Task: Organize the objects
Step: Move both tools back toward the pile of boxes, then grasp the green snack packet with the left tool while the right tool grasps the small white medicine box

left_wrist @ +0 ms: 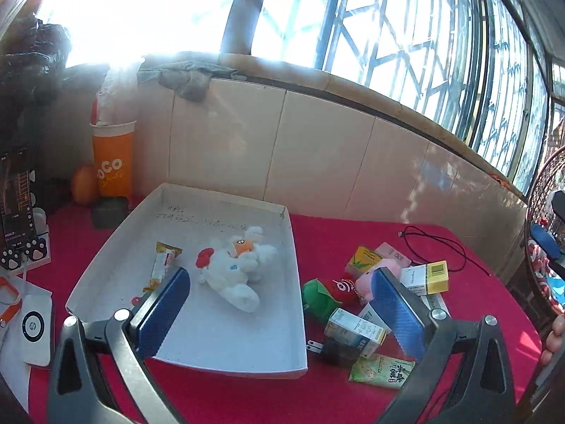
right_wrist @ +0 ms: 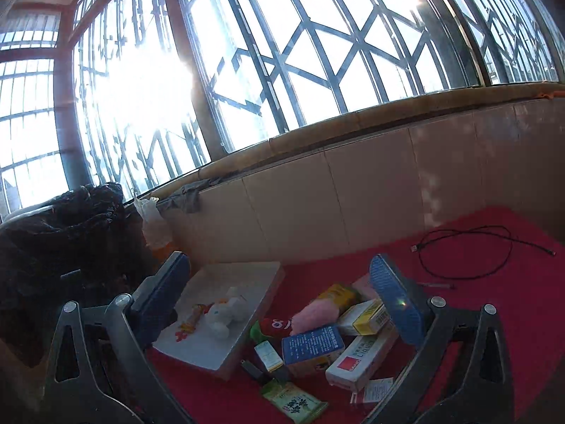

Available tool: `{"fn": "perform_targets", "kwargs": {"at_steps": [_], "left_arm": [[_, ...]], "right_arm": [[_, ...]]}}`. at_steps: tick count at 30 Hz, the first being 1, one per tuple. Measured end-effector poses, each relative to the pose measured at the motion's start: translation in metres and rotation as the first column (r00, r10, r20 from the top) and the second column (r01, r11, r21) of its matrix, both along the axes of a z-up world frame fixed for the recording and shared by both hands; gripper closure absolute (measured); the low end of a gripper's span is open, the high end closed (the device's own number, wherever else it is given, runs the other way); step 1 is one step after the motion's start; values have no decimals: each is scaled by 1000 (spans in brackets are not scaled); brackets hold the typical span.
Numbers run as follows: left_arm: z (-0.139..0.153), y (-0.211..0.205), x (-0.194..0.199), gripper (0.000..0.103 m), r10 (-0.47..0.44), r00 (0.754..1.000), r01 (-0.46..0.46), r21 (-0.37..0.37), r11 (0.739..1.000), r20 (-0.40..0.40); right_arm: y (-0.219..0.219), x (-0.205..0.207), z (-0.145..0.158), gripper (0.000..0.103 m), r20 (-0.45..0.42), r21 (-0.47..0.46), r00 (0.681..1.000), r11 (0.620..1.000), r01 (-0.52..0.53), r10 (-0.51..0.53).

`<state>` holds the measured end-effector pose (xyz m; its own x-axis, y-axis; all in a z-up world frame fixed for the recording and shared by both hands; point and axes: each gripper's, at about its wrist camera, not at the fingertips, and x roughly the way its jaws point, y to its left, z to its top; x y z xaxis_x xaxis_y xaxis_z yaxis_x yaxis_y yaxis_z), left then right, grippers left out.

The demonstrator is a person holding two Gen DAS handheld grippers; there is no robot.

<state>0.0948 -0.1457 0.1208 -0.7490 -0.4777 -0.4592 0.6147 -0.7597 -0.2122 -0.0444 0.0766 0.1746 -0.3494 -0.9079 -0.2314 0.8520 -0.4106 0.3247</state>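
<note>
A white cardboard tray (left_wrist: 268,364) lies on the red tablecloth and holds a white plush rabbit (left_wrist: 236,268) and a snack bar (left_wrist: 163,263). To its right is a pile: a red and green plush (left_wrist: 325,291), a pink plush (left_wrist: 369,281), several small boxes (left_wrist: 355,330), a black plug (left_wrist: 330,349) and a green snack packet (left_wrist: 381,372). My left gripper (left_wrist: 279,304) is open and empty above the tray's right edge. The right wrist view shows the tray (right_wrist: 254,282), rabbit (right_wrist: 226,314), blue box (right_wrist: 312,348) and white box (right_wrist: 360,358). My right gripper (right_wrist: 279,304) is open and empty above the pile.
An orange cup (left_wrist: 112,162) and an orange fruit (left_wrist: 84,183) stand by the tiled wall (left_wrist: 317,162). A phone on a paw stand (left_wrist: 17,212) and a white power bank (left_wrist: 35,332) lie at left. A black cable (right_wrist: 469,251) lies at right. A black bag (right_wrist: 63,233) sits far left.
</note>
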Motion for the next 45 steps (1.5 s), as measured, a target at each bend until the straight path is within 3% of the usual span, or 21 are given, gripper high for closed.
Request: {"fn": "perform_targets", "kwargs": {"at_steps": [7, 13, 18, 23, 31, 34, 35, 38, 41, 43, 45], "left_arm": [[-26, 44, -32, 0, -164, 979, 164, 4, 986, 124], [-51, 75, -54, 0, -354, 914, 350, 56, 935, 199], [-75, 97, -67, 0, -421, 869, 404, 118, 907, 260], [-90, 104, -74, 0, -439, 845, 416, 139, 899, 306], [-102, 94, -86, 0, -394, 850, 357, 169, 919, 348], [-107, 97, -96, 0, -384, 838, 352, 153, 923, 388], [-110, 98, -100, 0, -378, 832, 349, 147, 925, 406], [-119, 100, -112, 0, -353, 819, 330, 132, 935, 453], [-119, 101, -114, 1, -348, 821, 326, 129, 937, 452], [-117, 102, -109, 16, -341, 831, 326, 112, 939, 439], [-116, 104, -104, 22, -339, 836, 331, 97, 939, 432]], "right_arm": [[42, -23, -27, 0, 54, 42, 994, 995, 93, -96], [60, -44, -66, 0, 65, 217, 991, 971, 100, -116], [40, -42, -104, 0, 40, 378, 997, 925, 40, -60], [2, -37, -130, 3, 43, 491, 998, 869, -53, 36], [-43, -39, -160, 6, 29, 598, 998, 799, -60, 54], [-54, -43, -170, 15, 47, 620, 998, 782, -67, 48], [-55, -45, -173, 27, 66, 631, 997, 772, -79, 48], [-50, -50, -170, 48, 82, 609, 996, 789, -81, 39], [-44, -53, -169, 47, 104, 594, 994, 800, -88, 31], [-42, -53, -169, 48, 109, 589, 993, 803, -91, 32], [-41, -52, -168, 49, 112, 583, 993, 807, -96, 37]]}}
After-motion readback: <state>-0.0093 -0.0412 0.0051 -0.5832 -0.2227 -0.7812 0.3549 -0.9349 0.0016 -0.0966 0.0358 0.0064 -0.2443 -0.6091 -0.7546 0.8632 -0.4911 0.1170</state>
